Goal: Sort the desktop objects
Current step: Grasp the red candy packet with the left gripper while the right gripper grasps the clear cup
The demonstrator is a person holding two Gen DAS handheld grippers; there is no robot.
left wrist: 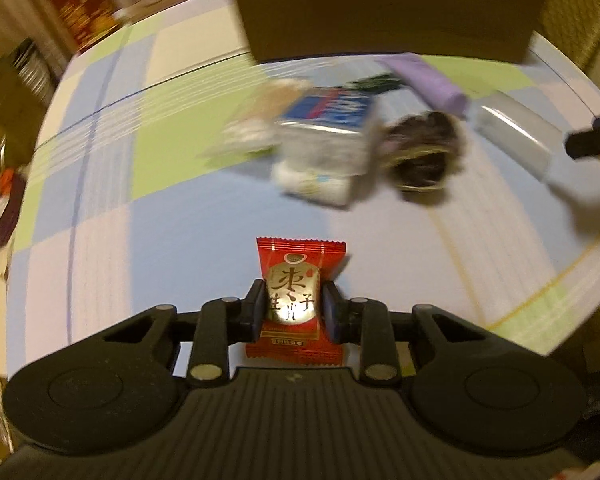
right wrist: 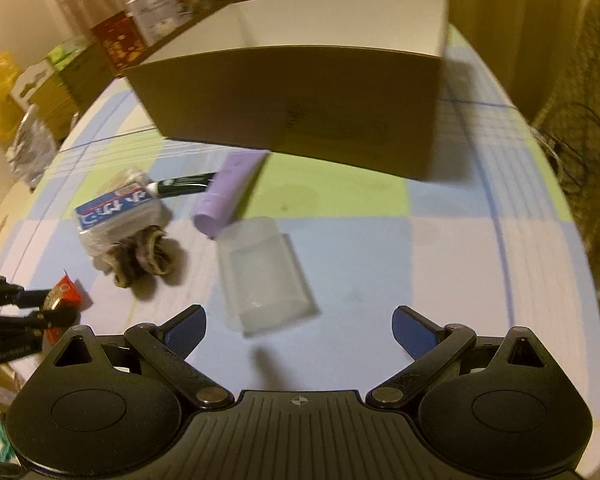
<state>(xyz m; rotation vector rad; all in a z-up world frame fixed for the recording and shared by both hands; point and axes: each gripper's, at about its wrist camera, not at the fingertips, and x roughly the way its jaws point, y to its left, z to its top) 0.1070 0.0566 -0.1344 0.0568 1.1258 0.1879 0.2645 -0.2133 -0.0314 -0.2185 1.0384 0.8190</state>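
Observation:
My left gripper point(left wrist: 293, 312) is shut on a red candy packet point(left wrist: 296, 276) with gold writing, its pads pressing both sides. The same red candy packet point(right wrist: 66, 294) shows at the far left of the right wrist view, pinched by the left gripper point(right wrist: 48, 306). My right gripper point(right wrist: 300, 330) stands open above the table, nothing between its fingers. Just ahead of it lies a clear plastic case point(right wrist: 264, 276). Further off lie a purple tube point(right wrist: 230, 192), a dark pen point(right wrist: 184, 184), a blue-labelled packet point(right wrist: 118, 212) and a brown scrunchie point(right wrist: 146, 260).
A large open cardboard box point(right wrist: 300, 108) stands at the back of the checked tablecloth point(right wrist: 440, 264). Boxes and bags point(right wrist: 40, 92) crowd the left beyond the table edge. A woven chair back point(right wrist: 588, 80) and cables sit at the right.

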